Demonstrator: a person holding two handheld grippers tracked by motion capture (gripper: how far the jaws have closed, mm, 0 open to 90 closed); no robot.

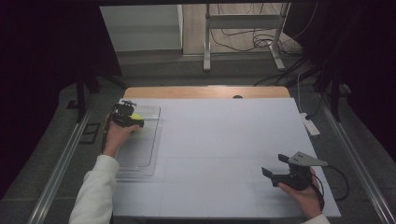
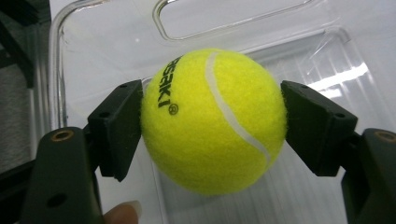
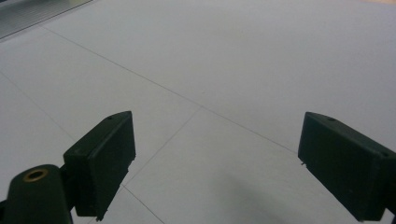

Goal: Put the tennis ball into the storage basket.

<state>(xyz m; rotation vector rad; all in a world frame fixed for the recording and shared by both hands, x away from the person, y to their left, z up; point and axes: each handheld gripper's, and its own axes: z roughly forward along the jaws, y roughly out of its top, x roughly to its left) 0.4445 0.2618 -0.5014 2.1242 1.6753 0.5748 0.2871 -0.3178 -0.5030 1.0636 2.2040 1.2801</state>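
A yellow tennis ball (image 2: 215,121) sits between the two black jaws of my left gripper (image 2: 212,122), over a clear plastic tray (image 2: 93,56). The pads stand right at the ball's sides without squeezing it, and its lower edge is blurred. In the high view the left gripper (image 1: 134,119) is over the far end of the tray (image 1: 140,154) at the table's left, with the ball (image 1: 136,116) at its tip. My right gripper (image 1: 274,165) hovers near the front right corner. Its jaws (image 3: 215,158) are wide open over bare table, with nothing between them.
The white table top (image 1: 224,140) has a wooden strip (image 1: 205,92) along its far edge. A white power strip (image 1: 310,126) lies off the right edge. Metal stand legs (image 1: 207,51) and cables are on the floor beyond.
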